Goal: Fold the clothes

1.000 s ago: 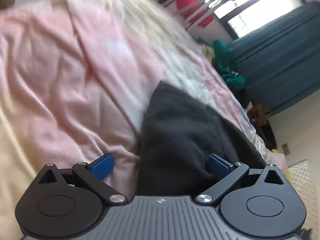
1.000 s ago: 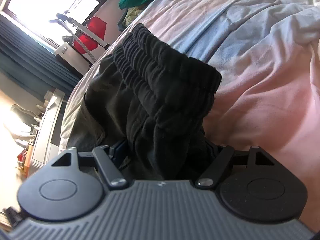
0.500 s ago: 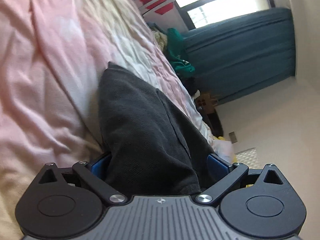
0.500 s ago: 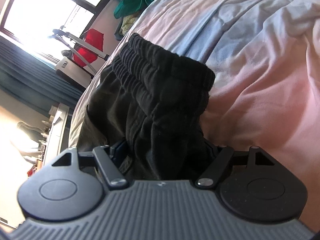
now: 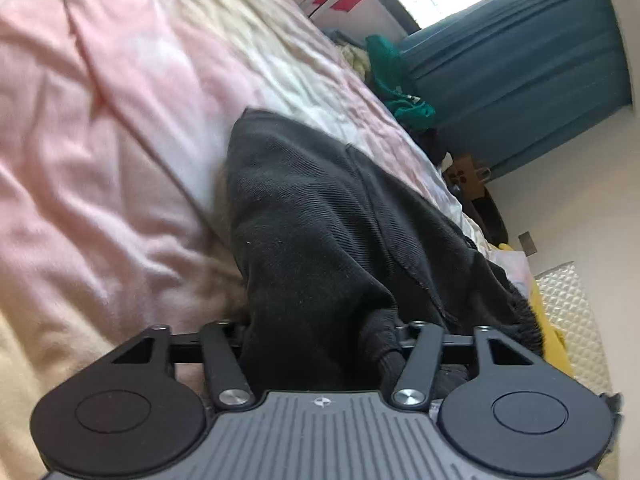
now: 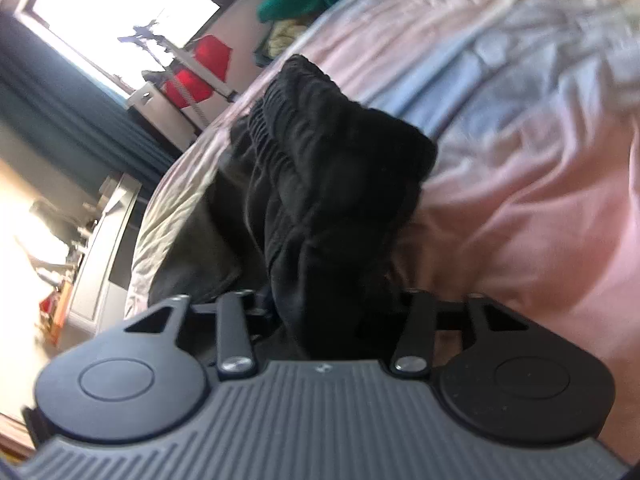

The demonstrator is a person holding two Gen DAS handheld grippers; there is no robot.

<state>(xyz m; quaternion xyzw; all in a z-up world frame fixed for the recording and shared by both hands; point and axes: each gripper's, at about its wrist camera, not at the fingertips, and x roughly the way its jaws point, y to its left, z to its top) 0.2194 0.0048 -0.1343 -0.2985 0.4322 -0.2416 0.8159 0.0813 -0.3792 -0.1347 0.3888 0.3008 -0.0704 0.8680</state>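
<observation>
Closing now, both grippers pinch cloth that a second ago only lay between wide jaws: the left gripper [image 5: 320, 332] bites the black shorts [image 5: 320, 216] at the hem, the right gripper [image 6: 332, 312] below the waistband, near the bed [image 5: 120, 160] edge. Lifting for the fold looks next.

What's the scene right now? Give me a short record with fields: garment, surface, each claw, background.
garment: black shorts with a gathered elastic waistband, lying bunched on the bed
surface: rumpled bedspread, pink and cream, with a blue patch in the right wrist view
left claw: left claw closing, dark fabric between its jaws
right claw: right claw closing, black fabric between its jaws near the waistband end
background: teal curtain, bright window, green clothing past the bed
</observation>
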